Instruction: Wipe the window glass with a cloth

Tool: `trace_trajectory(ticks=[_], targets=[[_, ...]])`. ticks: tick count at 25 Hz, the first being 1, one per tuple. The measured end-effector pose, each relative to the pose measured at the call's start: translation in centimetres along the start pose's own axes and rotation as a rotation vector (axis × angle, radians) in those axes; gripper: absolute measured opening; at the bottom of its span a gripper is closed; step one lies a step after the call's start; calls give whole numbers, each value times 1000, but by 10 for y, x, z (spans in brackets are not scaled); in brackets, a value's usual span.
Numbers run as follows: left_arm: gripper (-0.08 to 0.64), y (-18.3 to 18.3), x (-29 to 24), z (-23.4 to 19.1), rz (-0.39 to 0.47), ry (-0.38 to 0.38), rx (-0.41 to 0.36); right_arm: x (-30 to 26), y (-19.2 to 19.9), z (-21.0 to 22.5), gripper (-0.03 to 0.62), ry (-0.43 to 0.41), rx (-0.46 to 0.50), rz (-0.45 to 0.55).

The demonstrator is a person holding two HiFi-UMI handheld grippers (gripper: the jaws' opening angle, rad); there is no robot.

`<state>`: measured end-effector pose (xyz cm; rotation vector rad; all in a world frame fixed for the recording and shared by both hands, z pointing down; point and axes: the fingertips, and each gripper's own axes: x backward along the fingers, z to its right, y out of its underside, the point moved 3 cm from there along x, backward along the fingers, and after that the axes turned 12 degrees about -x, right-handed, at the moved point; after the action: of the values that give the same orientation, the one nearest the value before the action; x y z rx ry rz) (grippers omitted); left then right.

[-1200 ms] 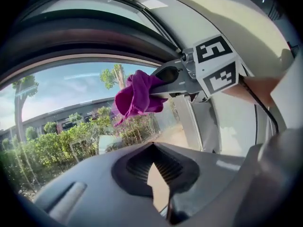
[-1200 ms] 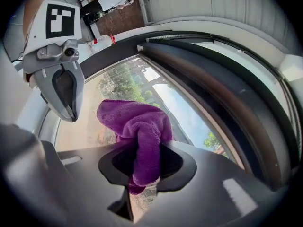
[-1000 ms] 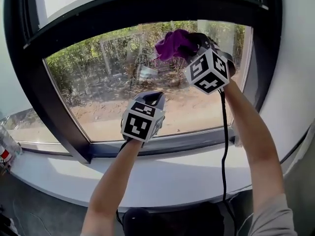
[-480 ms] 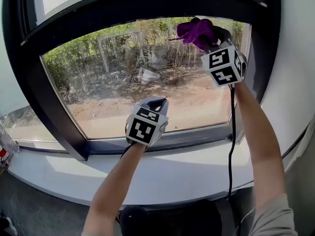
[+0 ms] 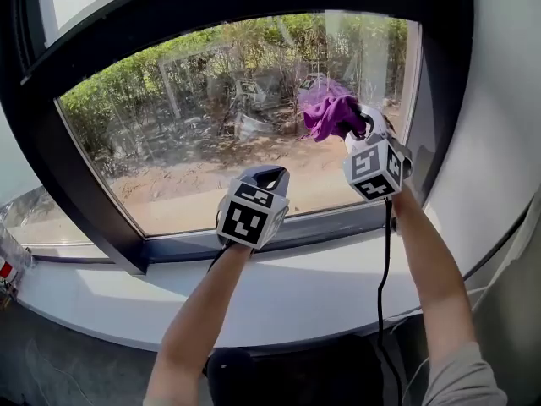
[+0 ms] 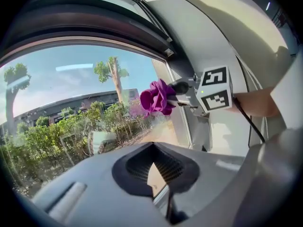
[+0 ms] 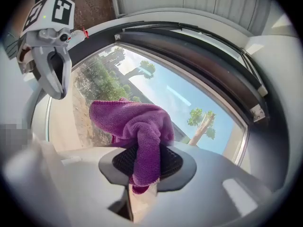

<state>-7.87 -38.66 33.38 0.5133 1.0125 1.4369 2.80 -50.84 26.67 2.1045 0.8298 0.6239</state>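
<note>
While the right claw (image 5: pixel 362 126) pinches a crumpled purple microfibre cloth (image 5: pixel 328 113) tight between its jaws, holding it at the right-hand part of the clear window glass (image 5: pixel 186 117), the left claw (image 5: pixel 265 174) hovers lower by the dark window frame (image 5: pixel 84 194), its jaws drawn together on nothing.

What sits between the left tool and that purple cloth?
Only bare window glass. In the head view, nothing stands between the left tool and the purple cloth, which the right tool clamps.
</note>
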Motion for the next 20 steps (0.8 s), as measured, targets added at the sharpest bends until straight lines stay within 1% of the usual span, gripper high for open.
trace_trajectory(ticks=[4,9,14,16,20], targets=[[0,6,-4,7,-9,9,6,5,46,-30,114,-34,-23,-59],[0,19,-7,23,-32,36,15,14,109,-76,115,-83,-55,-167],[0,23,-13,32,-35,45,23,18,153,-110,117,-131,-96,-250],[0,26,-15,37,-37,50,22,20,170,-121,117,-142,-86,-278],[0,31,-18,45,-44,60,19,22,210,-145,117,-179,-16,-355]])
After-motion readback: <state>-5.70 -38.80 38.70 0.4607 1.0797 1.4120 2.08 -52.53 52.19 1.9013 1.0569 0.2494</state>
